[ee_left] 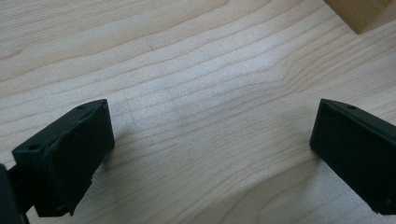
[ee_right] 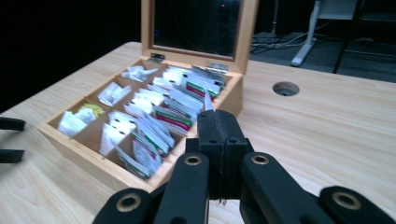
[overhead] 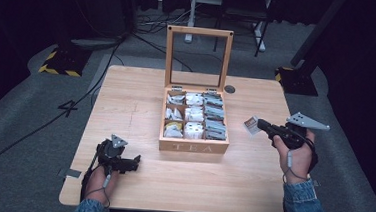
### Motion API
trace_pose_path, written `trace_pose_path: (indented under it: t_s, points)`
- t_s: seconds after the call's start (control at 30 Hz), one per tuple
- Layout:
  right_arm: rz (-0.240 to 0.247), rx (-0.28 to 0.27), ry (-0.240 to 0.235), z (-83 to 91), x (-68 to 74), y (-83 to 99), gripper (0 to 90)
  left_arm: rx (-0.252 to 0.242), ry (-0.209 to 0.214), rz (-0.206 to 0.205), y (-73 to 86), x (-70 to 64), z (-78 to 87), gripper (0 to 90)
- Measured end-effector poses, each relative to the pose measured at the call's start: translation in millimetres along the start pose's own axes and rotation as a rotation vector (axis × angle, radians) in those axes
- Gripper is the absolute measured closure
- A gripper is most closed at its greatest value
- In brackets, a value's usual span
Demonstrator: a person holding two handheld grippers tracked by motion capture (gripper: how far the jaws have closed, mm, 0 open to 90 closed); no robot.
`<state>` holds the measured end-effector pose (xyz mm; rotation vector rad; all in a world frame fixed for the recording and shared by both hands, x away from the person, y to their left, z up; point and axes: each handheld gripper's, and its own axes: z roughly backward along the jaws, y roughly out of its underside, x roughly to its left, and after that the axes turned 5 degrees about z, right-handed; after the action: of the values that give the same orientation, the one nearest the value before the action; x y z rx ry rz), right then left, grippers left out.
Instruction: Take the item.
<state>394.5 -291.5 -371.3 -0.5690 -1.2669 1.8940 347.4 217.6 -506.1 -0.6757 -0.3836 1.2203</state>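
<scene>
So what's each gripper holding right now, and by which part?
The right gripper pinches a tea bag packet by one edge, beside the tea box. The left gripper holds nothing; its jaws stand open over the table.

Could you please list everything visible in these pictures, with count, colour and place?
tea box: one, light wood, marked TEA, centre of the table, glass-paned lid standing open at the back.
packets in the box: many, too many to count; white ones in the left and middle compartments, darker ones in the right column.
tea packet: one, white with a dark patch, held above the table right of the box.
table: one, light wood, with a round hole behind the box.
floor stands: two, black with yellow stripes, beyond the table's far corners.
left tongs: black, open, low over the near left of the table.
right tongs: black, shut on the tea packet.
</scene>
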Motion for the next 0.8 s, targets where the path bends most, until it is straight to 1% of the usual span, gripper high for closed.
trace_pose_path:
  t_s: [0.07,0.2,0.37,0.6,0.73,0.77,0.8]
  points:
    - [0.004,0.007,0.014,0.2,-3.8,2.9,90.0,0.0,0.0,0.0,0.0,0.0,0.0,0.0]
    - [-0.014,0.022,0.031,-0.5,-11.4,9.4,90.0,0.0,0.0,0.0,0.0,0.0,0.0,0.0]
    - [-0.043,0.045,0.051,-5.4,-21.7,19.0,90.0,0.0,0.0,0.0,0.0,0.0,0.0,0.0]
    - [-0.071,0.085,0.066,-15.2,-30.5,30.3,90.0,0.0,0.0,0.0,0.0,0.1,0.0,0.0]
    - [-0.077,0.11,0.07,-21.8,-34.3,37.3,90.0,0.0,0.001,0.0,0.0,0.1,0.0,0.0]
    - [-0.087,0.119,0.072,-23.3,-34.7,39.3,90.0,0.0,0.0,0.001,0.0,0.0,0.0,0.0]
    - [-0.082,0.123,0.072,-24.4,-35.5,40.6,90.0,0.0,0.0,0.0,0.0,0.1,0.0,0.0]
